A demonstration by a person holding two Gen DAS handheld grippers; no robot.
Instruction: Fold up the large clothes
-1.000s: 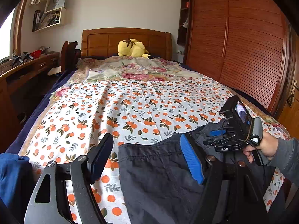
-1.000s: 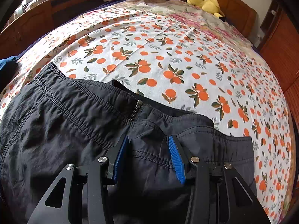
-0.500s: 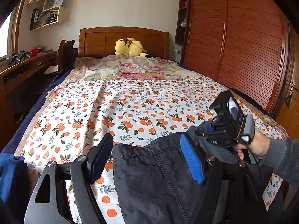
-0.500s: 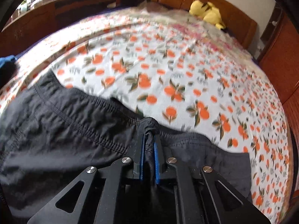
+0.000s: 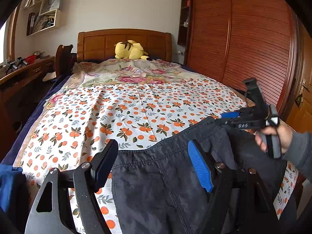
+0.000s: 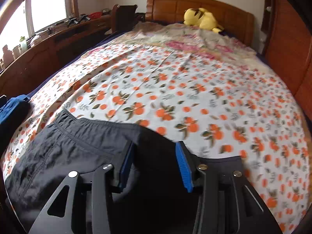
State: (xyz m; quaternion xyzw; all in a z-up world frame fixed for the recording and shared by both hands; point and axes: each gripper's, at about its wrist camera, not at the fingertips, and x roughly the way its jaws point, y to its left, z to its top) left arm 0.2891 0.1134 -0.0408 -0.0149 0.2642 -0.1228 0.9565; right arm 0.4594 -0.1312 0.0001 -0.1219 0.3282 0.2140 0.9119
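Observation:
Dark trousers (image 5: 156,185) lie at the near end of the bed, waistband toward the headboard; they also show in the right wrist view (image 6: 78,148). My left gripper (image 5: 152,165) is open, its fingers either side of the waistband's left part. My right gripper (image 6: 154,165) is open just above the waistband middle, with cloth between its pads. In the left wrist view the right gripper (image 5: 232,117) is raised at the waistband's right end, where the cloth rises toward it.
The bed carries an orange-print sheet (image 5: 136,113) and a yellow plush toy (image 5: 129,49) by the headboard. A blue garment (image 6: 11,107) lies at the bed's left edge. A wooden desk (image 5: 23,74) stands left, a wardrobe (image 5: 243,39) right.
My right gripper closed on the waistband half a second ago and now stands open again, lifted and tilted up. The left gripper stayed open and shifted slightly.

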